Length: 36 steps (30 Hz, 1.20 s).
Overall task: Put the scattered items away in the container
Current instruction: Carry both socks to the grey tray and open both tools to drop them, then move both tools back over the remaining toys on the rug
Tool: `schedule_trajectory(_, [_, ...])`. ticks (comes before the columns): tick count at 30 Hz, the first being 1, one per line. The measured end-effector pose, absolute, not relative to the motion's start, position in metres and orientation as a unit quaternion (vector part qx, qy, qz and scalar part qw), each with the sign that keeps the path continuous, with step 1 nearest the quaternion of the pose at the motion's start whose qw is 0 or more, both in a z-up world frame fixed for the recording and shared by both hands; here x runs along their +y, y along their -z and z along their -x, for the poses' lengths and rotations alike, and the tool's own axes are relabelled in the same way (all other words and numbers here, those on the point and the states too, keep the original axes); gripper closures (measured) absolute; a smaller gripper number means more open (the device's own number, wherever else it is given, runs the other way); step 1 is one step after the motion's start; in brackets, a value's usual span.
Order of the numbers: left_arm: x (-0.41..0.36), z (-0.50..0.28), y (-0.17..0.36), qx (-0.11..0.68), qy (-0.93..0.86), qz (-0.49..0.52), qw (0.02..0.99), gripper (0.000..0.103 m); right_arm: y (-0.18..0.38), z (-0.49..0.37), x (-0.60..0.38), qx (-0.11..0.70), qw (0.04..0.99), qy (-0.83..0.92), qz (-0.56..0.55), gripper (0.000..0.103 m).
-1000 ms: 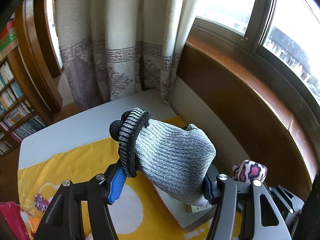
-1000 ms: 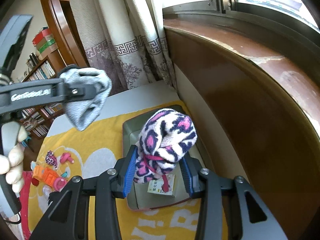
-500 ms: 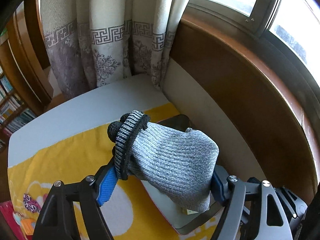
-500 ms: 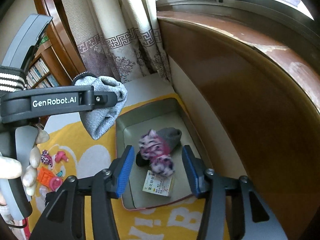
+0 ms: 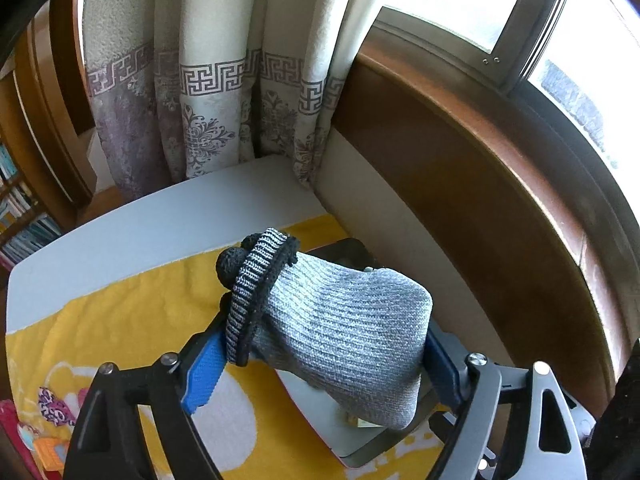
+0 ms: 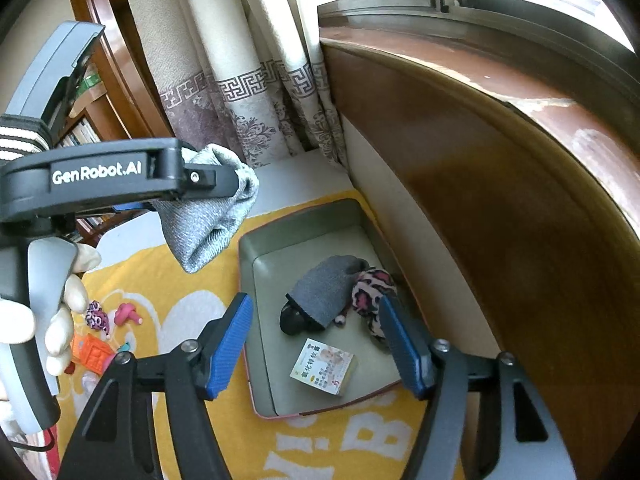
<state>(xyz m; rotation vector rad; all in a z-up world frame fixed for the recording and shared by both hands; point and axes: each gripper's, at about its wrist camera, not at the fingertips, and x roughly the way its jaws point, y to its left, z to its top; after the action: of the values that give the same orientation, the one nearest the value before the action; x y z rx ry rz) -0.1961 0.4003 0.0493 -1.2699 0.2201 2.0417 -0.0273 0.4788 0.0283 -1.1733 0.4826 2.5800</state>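
Grey sock held over the tray, ready to drop

Your left gripper (image 5: 320,364) pinches the grey knit sock (image 5: 340,332) mid-body, just above the tray (image 6: 256,248); it looks soft, light and floppy, so grip its bulk, not the cuff. Your right gripper (image 6: 316,344) hangs wide apart, empty, over the leopard-print sock (image 6: 374,288) already inside.

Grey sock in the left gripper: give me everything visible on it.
The grey sock is a ribbed light-grey knit, rolled or folded into a soft bundle, with a striped black-and-grey cuff and a black knit knob at its upper left end. The left gripper clamps it between blue pads. In the right wrist view it hangs in the air above the yellow cloth, just left of the green tray, touching neither.
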Motion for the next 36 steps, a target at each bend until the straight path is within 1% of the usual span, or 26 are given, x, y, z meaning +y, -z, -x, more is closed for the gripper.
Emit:
schedule_trajectory(6, [0.399,0.194,-0.052,0.076,-0.784,0.497,0.364,0.016,-0.030,0.020,0.479,0.169,0.134,-0.889,0.404,0.033])
schedule_trajectory(7, [0.399,0.194,-0.052,0.075,-0.782,0.499,0.367,0.014,-0.029,0.019,0.479,0.170,0.134,-0.888,0.405,0.033])
schedule_trajectory(8, [0.400,0.194,-0.052,0.075,-0.779,0.500,0.370,0.003,-0.029,0.018,0.479,0.170,0.134,-0.888,0.406,0.033])
schedule_trajectory(9, [0.400,0.192,-0.055,0.072,-0.781,0.495,0.375,0.000,-0.029,0.017,0.478,0.171,0.134,-0.887,0.407,0.033])
schedule_trajectory(20, [0.398,0.180,-0.070,0.076,-0.790,0.473,0.382,0.000,-0.024,0.003,0.484,0.186,0.142,-0.881,0.411,0.033])
schedule_trajectory(27, [0.383,0.175,-0.069,0.089,-0.806,0.471,0.348,0.000,-0.028,-0.001,0.483,0.186,0.141,-0.882,0.410,0.033])
schedule_trajectory(36, [0.343,0.164,-0.077,0.081,-0.829,0.462,0.303,0.000,-0.039,0.001,0.470,0.174,0.131,-0.884,0.414,0.033])
